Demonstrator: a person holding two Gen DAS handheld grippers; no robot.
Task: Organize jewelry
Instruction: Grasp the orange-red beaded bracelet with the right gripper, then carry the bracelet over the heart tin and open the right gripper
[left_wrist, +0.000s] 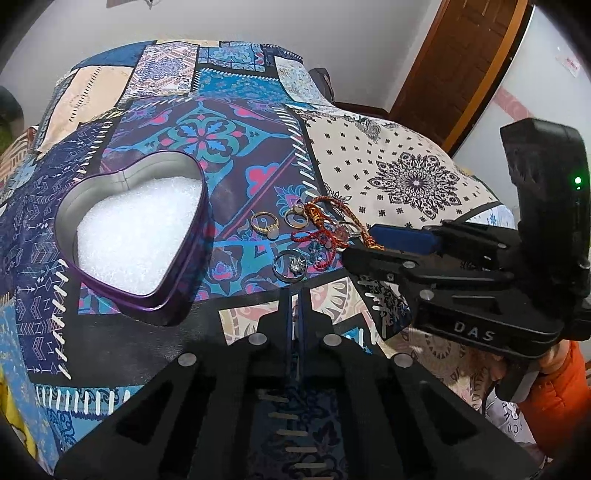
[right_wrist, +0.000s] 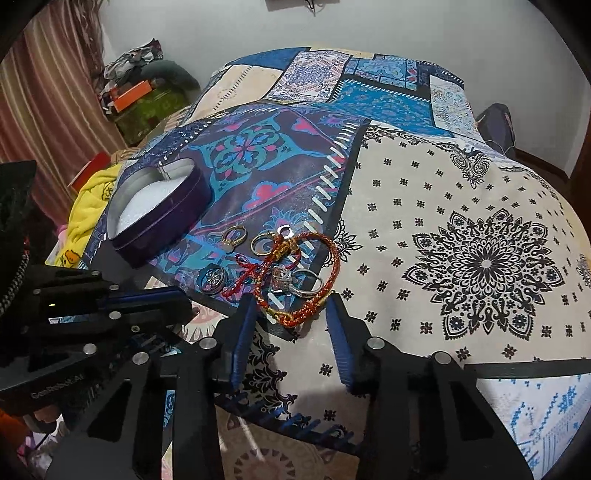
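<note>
A: Where is the braided red-and-gold bracelet (right_wrist: 314, 280)?
B: On the patchwork bedspread (right_wrist: 461, 177), its near end between the spread fingers (right_wrist: 243, 332) of the right gripper (right_wrist: 291, 317), pads not touching it.
A: And the left gripper (left_wrist: 294, 295)?
B: Fingers pressed together, empty, just short of a silver ring (left_wrist: 290, 266).
A: Obstacles?
B: Gold rings (left_wrist: 264, 224) and a red cord (left_wrist: 314, 240) crowd the bracelet; the open heart-shaped tin (left_wrist: 133, 236) sits left, apart.

Left hand-held gripper (left_wrist: 295, 295) closed (empty)
</note>
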